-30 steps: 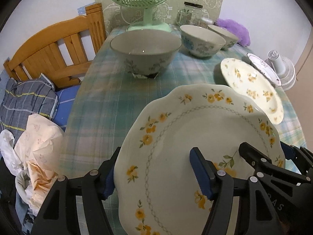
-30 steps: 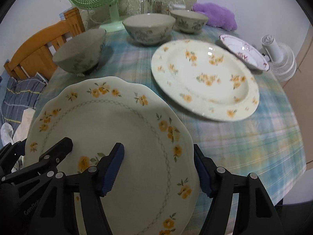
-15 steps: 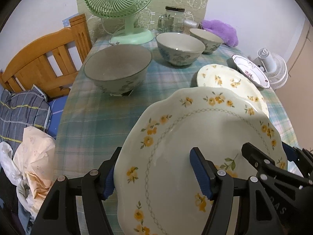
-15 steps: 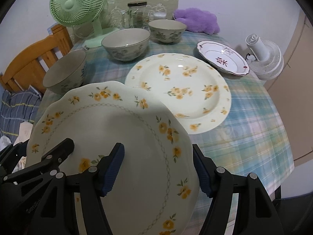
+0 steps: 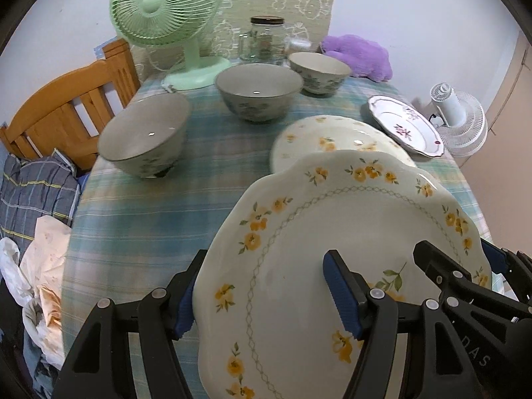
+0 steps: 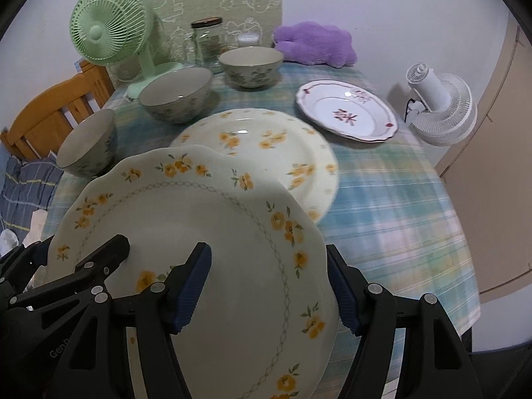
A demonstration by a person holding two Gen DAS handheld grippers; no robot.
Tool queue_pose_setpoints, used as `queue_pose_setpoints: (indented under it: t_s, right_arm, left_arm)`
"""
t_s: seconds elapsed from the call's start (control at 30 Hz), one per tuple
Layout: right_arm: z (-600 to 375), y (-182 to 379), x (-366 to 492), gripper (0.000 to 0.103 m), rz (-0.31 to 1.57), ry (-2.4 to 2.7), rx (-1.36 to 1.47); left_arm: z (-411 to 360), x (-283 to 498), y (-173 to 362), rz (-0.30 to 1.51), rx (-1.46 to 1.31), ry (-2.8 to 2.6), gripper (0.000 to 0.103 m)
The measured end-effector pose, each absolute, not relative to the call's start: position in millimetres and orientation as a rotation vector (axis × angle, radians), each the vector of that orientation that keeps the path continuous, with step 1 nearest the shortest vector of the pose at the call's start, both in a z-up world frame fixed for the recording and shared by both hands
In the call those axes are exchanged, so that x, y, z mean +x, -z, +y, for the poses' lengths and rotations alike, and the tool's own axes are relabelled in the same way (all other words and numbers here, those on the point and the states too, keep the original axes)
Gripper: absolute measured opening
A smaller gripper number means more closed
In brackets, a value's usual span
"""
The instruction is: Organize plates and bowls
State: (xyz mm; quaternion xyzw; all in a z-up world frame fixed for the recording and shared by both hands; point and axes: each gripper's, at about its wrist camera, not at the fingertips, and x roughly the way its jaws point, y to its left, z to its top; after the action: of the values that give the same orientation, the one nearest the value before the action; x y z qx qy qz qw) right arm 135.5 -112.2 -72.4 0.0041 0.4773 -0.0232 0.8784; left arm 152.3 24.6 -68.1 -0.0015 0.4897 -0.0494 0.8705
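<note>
A scalloped cream plate with yellow flowers (image 5: 349,232) (image 6: 212,232) is held up above the table by both grippers. My left gripper (image 5: 262,296) clamps its left edge, my right gripper (image 6: 269,291) its right edge. A second yellow-flower plate (image 5: 332,136) (image 6: 266,143) lies flat on the table just beyond it. A white plate with red flowers (image 5: 404,126) (image 6: 345,113) lies at the far right. Three grey floral bowls (image 5: 146,133) (image 5: 259,89) (image 5: 319,69) stand in a line from left to far centre.
A green fan (image 5: 166,10), glass jars (image 5: 266,36) and a purple plush (image 5: 359,53) stand along the table's far edge. A wooden chair (image 5: 66,99) with clothes is at the left. A white fan (image 6: 439,106) sits off the right edge.
Both grippers have lifted the scalloped plate higher and carried it right, towards the flat yellow-flower plate; its far edge now overlaps that plate in view.
</note>
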Motion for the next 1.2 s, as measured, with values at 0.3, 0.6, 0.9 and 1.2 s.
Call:
queue_pose_setpoints:
  t_s: [0.3, 0.6, 0.9, 1.2]
  right_arm:
    - [-177.6, 69.8, 137.4, 0.072, 0.995, 0.061, 0.001]
    - [-245.2, 77.7, 142.3, 0.072, 1.002, 0.078, -0.015]
    - [-310.6, 97.0, 144.4, 0.072, 1.033, 0.103, 0.0]
    - [-351.2, 125.4, 147.5, 0.072, 1.091, 0.118, 0.037]
  left_arm:
    - [-40.0, 156.8, 68.5, 1.02, -0.003, 0.115, 0.069]
    - [-105.9, 161.4, 84.7, 1.042, -0.026, 0.135, 0.069]
    - [-165.7, 166.5, 106.9, 1.077, -0.029, 0.168, 0.069]
    - [-199.4, 170.3, 129.9, 1.133, -0.014, 0.181, 0.069]
